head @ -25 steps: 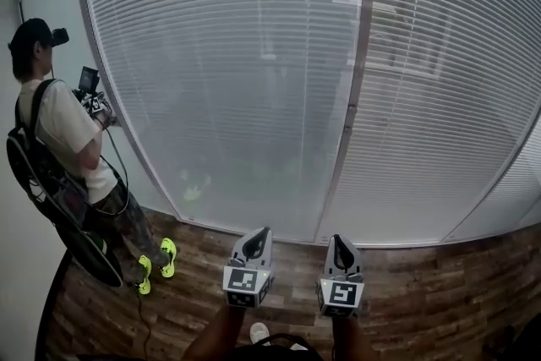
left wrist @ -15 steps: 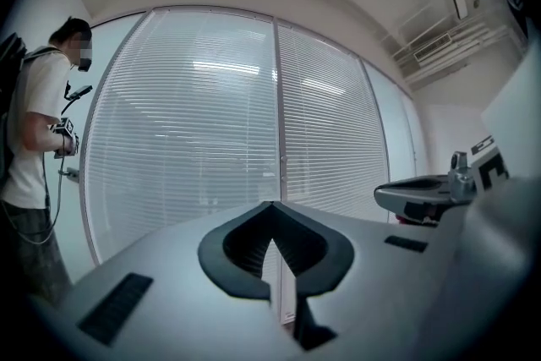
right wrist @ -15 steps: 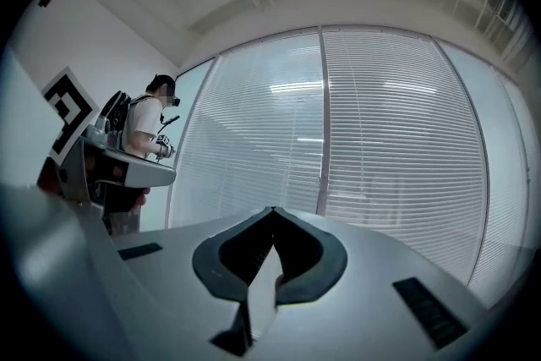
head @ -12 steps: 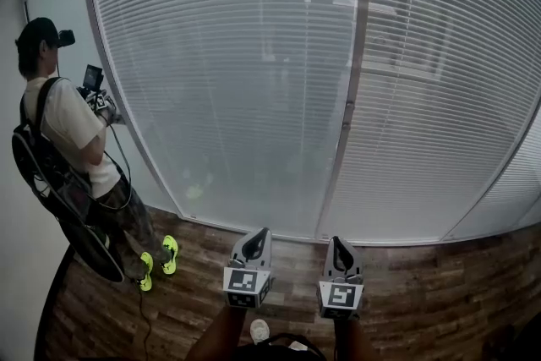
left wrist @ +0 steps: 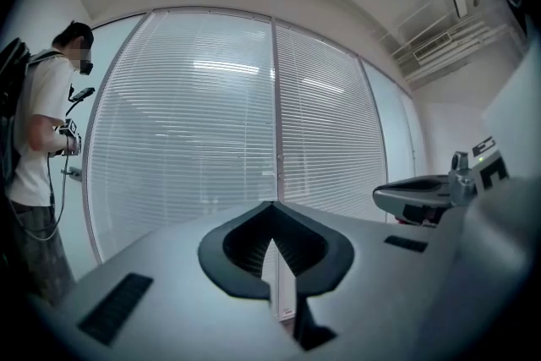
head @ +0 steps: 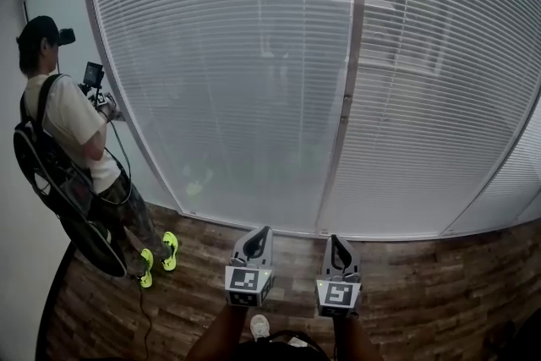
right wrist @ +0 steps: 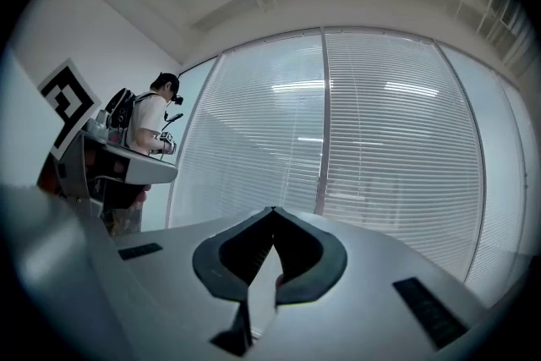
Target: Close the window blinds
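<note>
Straight ahead, well apart from both grippers: window blinds (head: 228,72), two wide white sheets of thin slats, down almost to the wooden floor (head: 423,292), with a grey post (head: 345,106) between them. Hazy green and grey shapes behind the left sheet, too faint to name. Top of the slats cut off by the picture's edge in the head view.

Low in the middle, side by side: left gripper (head: 263,231) and right gripper (head: 335,239), both pointing level at the glass. Fingers of each clenched tip to tip, with only air around them. On each cube, a black and white square pattern, blocky shapes rather than words. Arms behind them cut off at the bottom edge, and just a bit of a white shoe (head: 259,327) peeking out between.

Over at the left, near the blinds' edge: a person (head: 68,131) in a white shirt and dark cap, black backpack (head: 42,173) on, bright yellow-green shoes (head: 169,251). Small dark device (head: 90,77) held up at chest height, screen too small to read.
</note>
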Tool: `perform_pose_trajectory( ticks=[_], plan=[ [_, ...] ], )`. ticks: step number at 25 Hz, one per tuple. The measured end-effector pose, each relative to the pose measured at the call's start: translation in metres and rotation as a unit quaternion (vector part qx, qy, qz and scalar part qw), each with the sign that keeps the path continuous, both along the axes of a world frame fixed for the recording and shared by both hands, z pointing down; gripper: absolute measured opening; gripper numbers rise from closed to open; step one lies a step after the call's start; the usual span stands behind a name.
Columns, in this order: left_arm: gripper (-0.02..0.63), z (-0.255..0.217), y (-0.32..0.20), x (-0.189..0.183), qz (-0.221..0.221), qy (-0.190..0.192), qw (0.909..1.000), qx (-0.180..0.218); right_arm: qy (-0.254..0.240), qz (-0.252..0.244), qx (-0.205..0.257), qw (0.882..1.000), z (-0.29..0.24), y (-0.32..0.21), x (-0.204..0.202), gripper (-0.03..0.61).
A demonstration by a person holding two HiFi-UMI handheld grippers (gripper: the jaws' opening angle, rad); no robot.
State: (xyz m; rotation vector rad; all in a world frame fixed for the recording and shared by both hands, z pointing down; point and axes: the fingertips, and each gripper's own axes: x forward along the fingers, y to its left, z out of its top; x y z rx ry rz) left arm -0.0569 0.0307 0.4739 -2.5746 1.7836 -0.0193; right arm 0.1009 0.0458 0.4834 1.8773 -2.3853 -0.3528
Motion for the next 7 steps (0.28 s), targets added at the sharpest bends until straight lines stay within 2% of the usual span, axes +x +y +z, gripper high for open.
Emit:
perform_pose_trajectory(
  ticks=[3, 7],
  plan=[
    [-0.006, 0.0023, 0.0024, 0.0012, 0.002, 0.002, 0.9999, -0.014, 0.032, 0.004, 0.022, 0.999, -0.0049, 0.0065, -0.0031, 0.003],
    [-0.006, 0.0007, -0.0001, 0.0034, 0.009, 0.005, 0.9999, -0.004, 0.023, 0.006, 0.016, 1.000, -0.0016, 0.0058, -0.0027, 0.003]
  ],
)
